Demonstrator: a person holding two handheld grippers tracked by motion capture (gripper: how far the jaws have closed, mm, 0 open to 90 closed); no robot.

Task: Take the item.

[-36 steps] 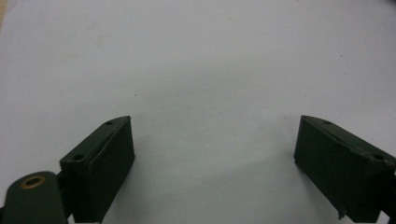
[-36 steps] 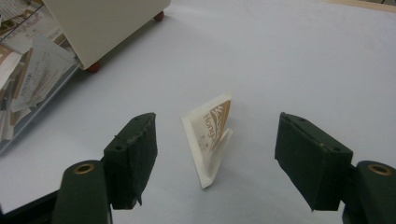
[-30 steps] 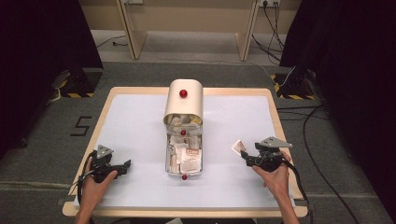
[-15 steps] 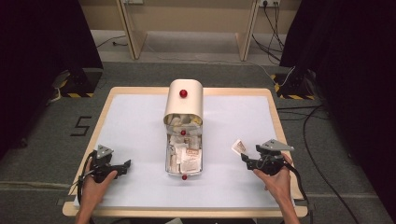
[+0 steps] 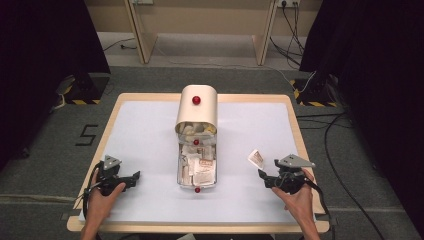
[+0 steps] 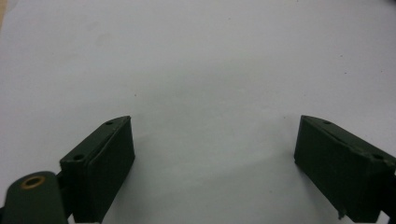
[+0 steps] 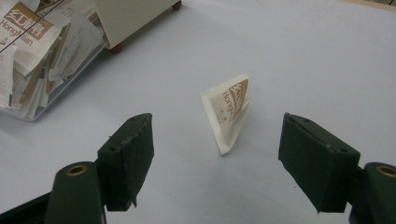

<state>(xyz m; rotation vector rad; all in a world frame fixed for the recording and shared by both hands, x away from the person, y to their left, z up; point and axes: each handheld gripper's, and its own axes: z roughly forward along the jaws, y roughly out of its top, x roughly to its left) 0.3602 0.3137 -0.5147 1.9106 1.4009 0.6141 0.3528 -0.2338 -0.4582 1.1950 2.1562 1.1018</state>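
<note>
A cream box point(image 5: 197, 109) with a red knob stands at the table's middle. Its clear drawer point(image 5: 196, 167) is pulled out toward me and holds several white and tan sachets point(image 7: 28, 32). One sachet point(image 5: 256, 158) point(image 7: 229, 110) lies loose on the white tabletop, right of the drawer and propped up on its edge. My right gripper point(image 5: 266, 176) point(image 7: 217, 161) is open just behind that sachet, jaws wide apart with nothing between them. My left gripper point(image 5: 131, 179) point(image 6: 212, 163) rests open at the front left, over bare tabletop.
The white tabletop point(image 5: 150, 130) has a wooden rim point(image 5: 295, 125). Cables point(image 5: 335, 150) trail on the floor to the right, and dark curtains hang on both sides. A wooden frame point(image 5: 200, 30) stands beyond the table.
The right gripper has drawn back toward the front edge, away from the loose sachet. The left gripper has stayed still.
</note>
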